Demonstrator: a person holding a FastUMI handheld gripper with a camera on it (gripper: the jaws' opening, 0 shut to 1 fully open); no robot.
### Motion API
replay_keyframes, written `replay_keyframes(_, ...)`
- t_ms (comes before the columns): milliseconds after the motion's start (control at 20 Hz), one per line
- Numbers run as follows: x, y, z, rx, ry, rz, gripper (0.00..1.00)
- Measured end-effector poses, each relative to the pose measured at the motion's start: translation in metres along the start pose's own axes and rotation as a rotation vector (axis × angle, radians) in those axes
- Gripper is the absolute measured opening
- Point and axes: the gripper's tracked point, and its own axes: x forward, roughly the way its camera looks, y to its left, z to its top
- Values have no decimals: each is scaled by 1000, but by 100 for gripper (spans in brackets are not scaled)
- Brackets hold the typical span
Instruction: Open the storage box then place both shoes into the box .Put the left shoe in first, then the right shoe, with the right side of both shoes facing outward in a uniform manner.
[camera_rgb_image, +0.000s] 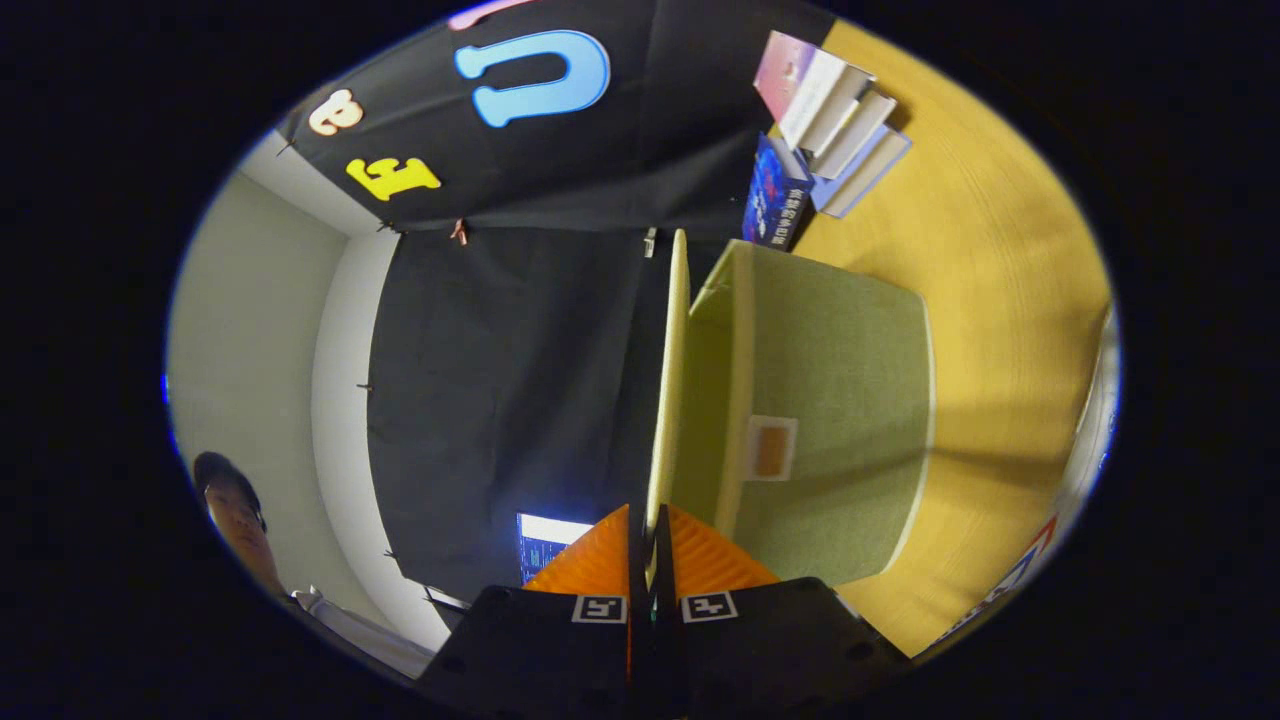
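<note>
Pinching the thin pale lid (668, 400) edge-on, your tongs (651, 545) are closed on it above the green fabric box (835, 400) on the worktop (1000, 300); it looks light and slightly floppy, so hold near the rim.

Pale green storage box (840, 420) with cream trim stands on yellow wood-grain table (990, 270).
</note>
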Motion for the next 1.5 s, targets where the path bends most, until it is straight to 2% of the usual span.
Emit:
replay_keyframes(300,41,61,14,-151,-63,-78,6)
replay_keyframes(550,102,106,3,-271,-17,-95,8)
replay_keyframes(900,187,111,-14,-250,45,-97,8)
replay_keyframes(1100,221,106,-27,-261,88,-126,13)
replay_keyframes(1150,227,102,-32,-271,103,-135,18)
replay_keyframes(1250,230,99,-37,-285,114,-145,33)
replay_keyframes(1300,229,96,-36,-296,115,-161,46)
replay_keyframes(1350,227,92,-35,-310,110,-174,54)
replay_keyframes(1500,213,92,-29,-335,81,-189,96)
